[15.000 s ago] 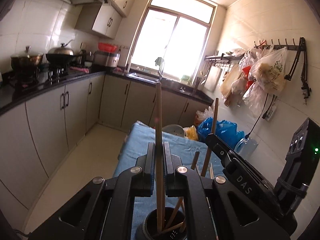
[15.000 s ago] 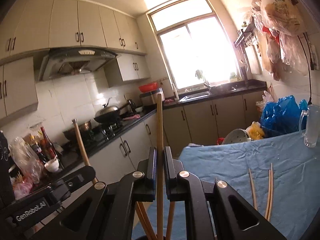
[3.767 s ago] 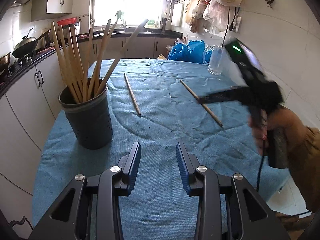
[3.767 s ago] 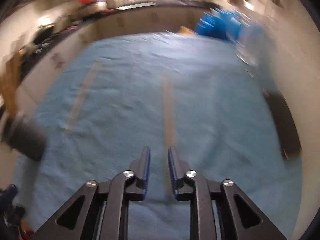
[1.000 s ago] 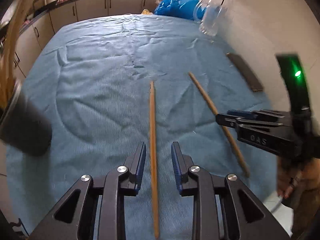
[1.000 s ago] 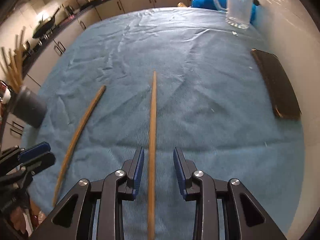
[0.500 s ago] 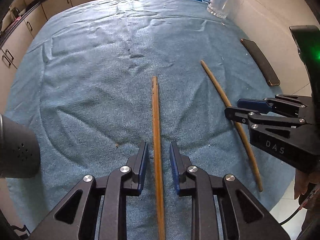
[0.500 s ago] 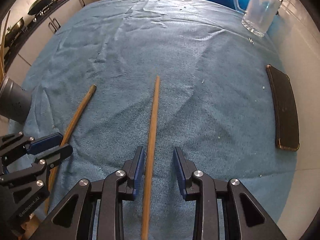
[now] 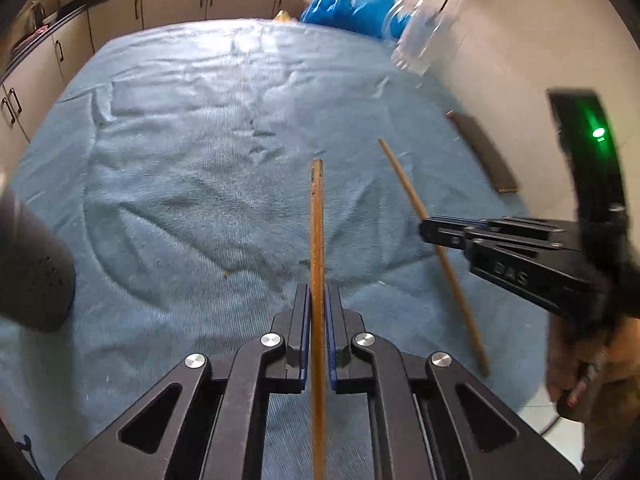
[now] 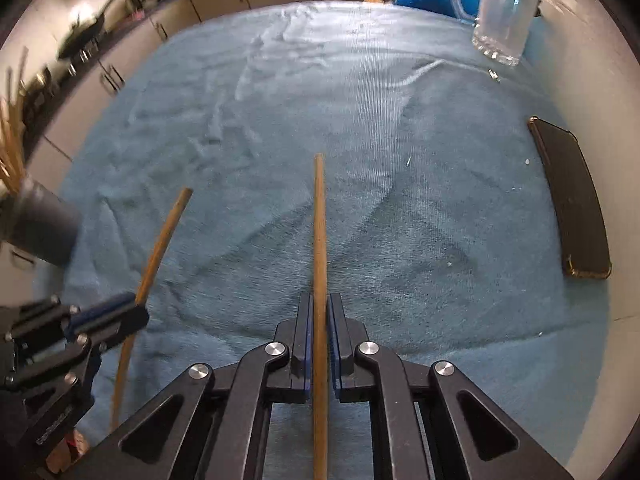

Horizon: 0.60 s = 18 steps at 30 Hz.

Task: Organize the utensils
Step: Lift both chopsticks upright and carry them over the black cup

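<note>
Clamping one thin wooden chopstick apiece, left gripper and right gripper next need lifting toward the dark grey holder at their left.

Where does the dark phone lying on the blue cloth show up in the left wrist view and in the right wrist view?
Left wrist view: the phone lies right of centre, near the wall, beyond the right gripper.
Right wrist view: the phone lies along the right edge, right of the chopstick that this gripper grips.
Shared landmark: the glass mug, upper right in both views.
</note>
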Each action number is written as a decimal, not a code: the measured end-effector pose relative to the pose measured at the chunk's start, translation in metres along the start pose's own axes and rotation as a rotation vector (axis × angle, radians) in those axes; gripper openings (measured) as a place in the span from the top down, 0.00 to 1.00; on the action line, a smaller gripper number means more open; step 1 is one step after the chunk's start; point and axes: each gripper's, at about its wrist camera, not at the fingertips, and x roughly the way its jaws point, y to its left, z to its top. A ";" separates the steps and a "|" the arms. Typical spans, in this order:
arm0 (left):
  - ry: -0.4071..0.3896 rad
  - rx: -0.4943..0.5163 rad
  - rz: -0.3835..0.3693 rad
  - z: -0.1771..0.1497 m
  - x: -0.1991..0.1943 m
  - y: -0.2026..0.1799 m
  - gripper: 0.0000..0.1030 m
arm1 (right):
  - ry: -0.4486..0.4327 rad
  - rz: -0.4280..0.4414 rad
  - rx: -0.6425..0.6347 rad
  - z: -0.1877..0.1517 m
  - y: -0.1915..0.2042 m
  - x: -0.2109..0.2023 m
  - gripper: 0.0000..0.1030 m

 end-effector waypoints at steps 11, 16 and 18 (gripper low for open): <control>-0.233 -0.017 -0.125 -0.039 -0.092 0.008 0.94 | -0.307 0.110 -0.027 -0.036 0.033 -0.070 0.93; -0.384 -0.046 -0.131 -0.045 -0.147 0.025 0.94 | -0.419 0.168 -0.063 -0.041 0.061 -0.102 0.93; -0.444 -0.077 -0.117 -0.046 -0.171 0.042 0.94 | -0.469 0.208 -0.077 -0.040 0.077 -0.117 0.93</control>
